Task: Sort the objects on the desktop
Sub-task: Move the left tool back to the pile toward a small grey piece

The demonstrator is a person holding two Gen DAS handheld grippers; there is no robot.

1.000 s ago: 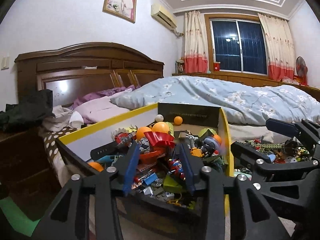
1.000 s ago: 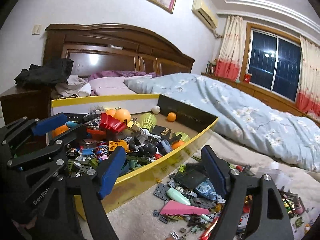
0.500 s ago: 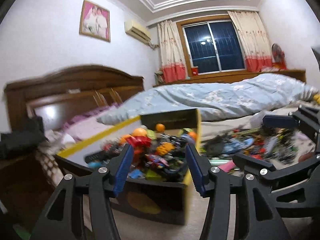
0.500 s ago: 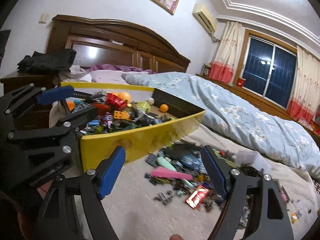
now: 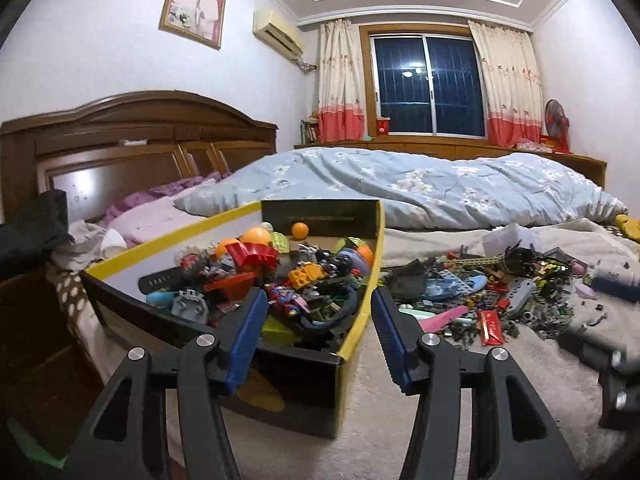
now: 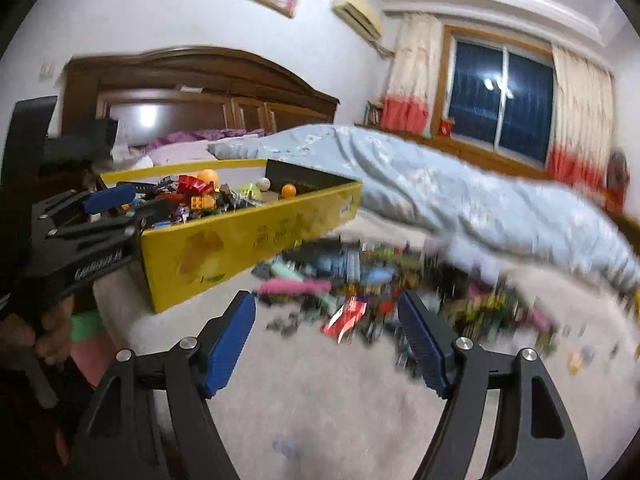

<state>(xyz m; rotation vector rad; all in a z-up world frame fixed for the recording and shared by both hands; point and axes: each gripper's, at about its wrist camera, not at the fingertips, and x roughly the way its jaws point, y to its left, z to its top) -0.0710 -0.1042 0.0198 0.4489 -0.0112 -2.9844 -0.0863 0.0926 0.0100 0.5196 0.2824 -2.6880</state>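
The left gripper hangs with its blue-padded jaws spread and nothing between them, poised at the near corner of a yellow cardboard box that sits on a bed. The box is heaped with small toys: a red plastic piece, orange balls, a yellow brick and a dark strap against the near wall. Just right of the box, a loose pile of bricks and toy parts spreads over the cream bedsheet, including a pink strip and a red wrapper.

The right gripper, seen in a motion-blurred view, is also empty; its jaws stand wide but are closing, with only bedsheet and the near edge of the same pile beyond them. The box's yellow side lies to its left, beside the left gripper, which a person's hand grips from below.

Behind the toys lie a rumpled blue floral quilt, a dark wooden headboard, a curtained window and a framed photo on the wall.
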